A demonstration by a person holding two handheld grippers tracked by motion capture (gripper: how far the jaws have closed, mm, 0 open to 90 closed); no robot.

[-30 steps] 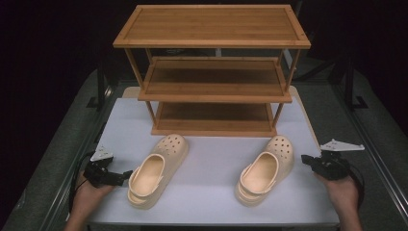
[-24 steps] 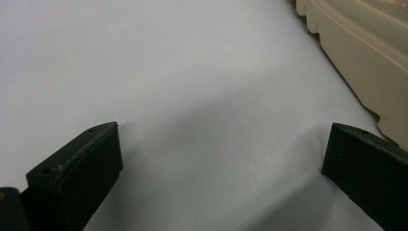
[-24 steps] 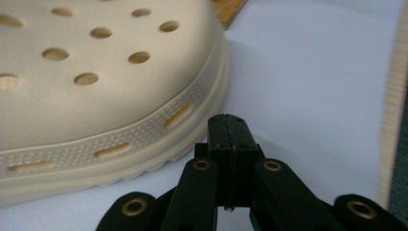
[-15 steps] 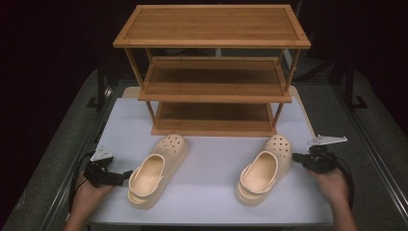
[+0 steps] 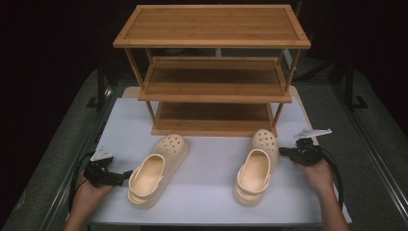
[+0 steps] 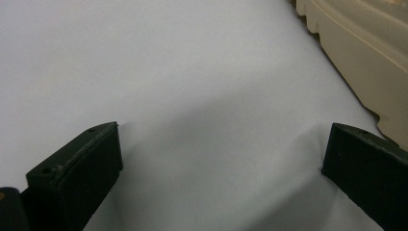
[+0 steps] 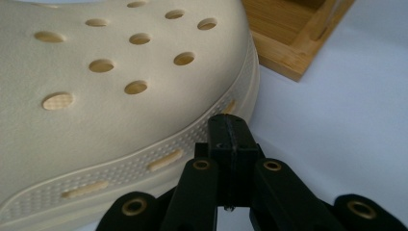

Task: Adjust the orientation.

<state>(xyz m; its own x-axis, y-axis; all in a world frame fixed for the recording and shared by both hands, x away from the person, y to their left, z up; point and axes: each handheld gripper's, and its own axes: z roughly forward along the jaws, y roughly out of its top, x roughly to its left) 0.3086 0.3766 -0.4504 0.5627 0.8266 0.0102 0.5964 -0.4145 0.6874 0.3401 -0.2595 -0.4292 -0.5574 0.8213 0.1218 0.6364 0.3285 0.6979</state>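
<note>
The right gripper [image 5: 285, 152] has slid in from the right edge of the tabletop since the earlier pictures and its tip is now just beside the toe of the right clog [image 5: 255, 166]. In the right gripper view its two black jaws are pressed together with nothing between them, and the tip [image 7: 230, 130] sits close against the clog's [image 7: 120, 82] dotted side. Whether it touches the clog cannot be told. The right hand [image 5: 315, 172] has moved in with it.

The left gripper [image 5: 124, 175] has stayed in its place near the front left corner of the tabletop, just beside the heel of the left clog [image 5: 156, 169]. Its jaws are spread wide and hold nothing; the left gripper view shows bare white tabletop [image 6: 192, 96] between them and the clog's [image 6: 361, 57] side at the far right. The left hand [image 5: 94, 185] has not moved.

Both clogs lie where they were, toes pointing to the back, the left one near the front middle and the right one toward the right edge. Behind them, at the back of the white tabletop [image 5: 211, 159], stands a wooden shoe rack [image 5: 211, 72] with three shelves, all bare. Around the table the floor is grey and the room is dark
</note>
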